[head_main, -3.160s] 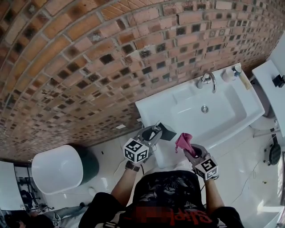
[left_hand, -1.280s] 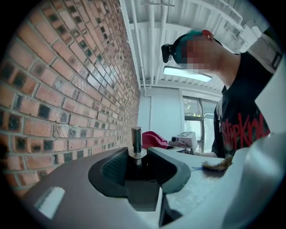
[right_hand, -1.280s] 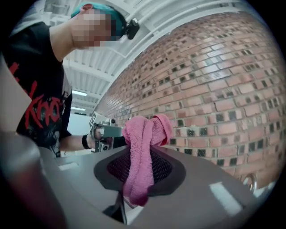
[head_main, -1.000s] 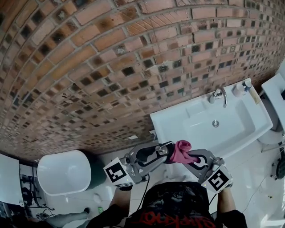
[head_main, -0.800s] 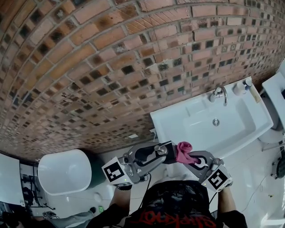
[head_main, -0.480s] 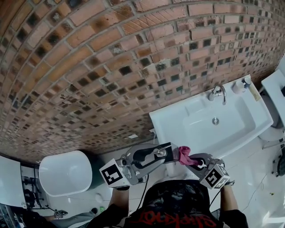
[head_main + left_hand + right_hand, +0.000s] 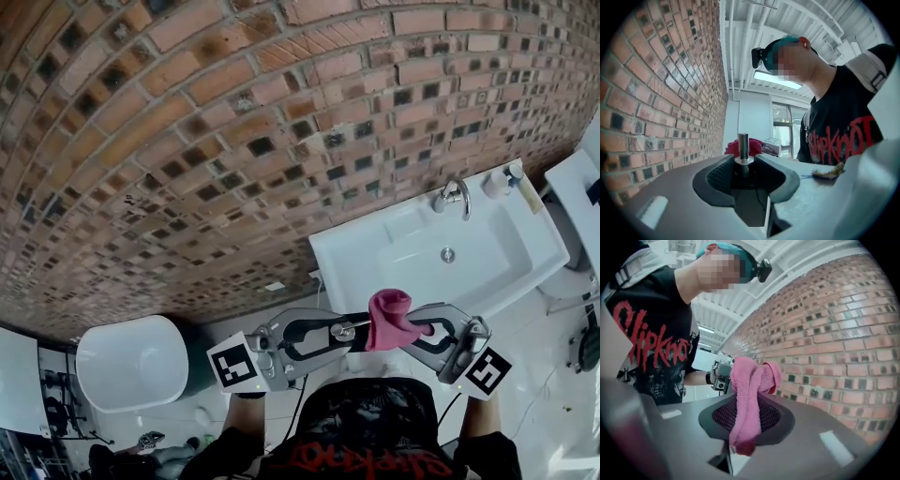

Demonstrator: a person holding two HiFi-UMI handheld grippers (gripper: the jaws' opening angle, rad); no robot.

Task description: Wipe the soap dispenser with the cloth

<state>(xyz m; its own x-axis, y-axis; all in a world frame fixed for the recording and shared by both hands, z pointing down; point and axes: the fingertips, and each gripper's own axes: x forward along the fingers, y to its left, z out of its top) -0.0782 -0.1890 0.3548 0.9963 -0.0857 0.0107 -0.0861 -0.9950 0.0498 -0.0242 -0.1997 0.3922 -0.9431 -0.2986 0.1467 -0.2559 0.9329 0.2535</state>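
We find left gripper (image 7: 743,162) clamped on soap dispenser (image 7: 742,143), held in air just beside pink cloth (image 7: 745,376). Right gripper (image 7: 749,411) pinches cloth.

Risks, in our judgement:
- hard wiping twists dispenser loose
- bunched cloth slips from pinch

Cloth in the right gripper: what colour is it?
The cloth is pink, clearest in the right gripper view.

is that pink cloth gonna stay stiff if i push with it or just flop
Probably floppy: the pink cloth droops in folds over the fingers of the right gripper, its tail hanging below. Likely light; its fuzzy nap suggests it would squash when pushed. Slipping seems unlikely, since the textured fingers pinch its middle.
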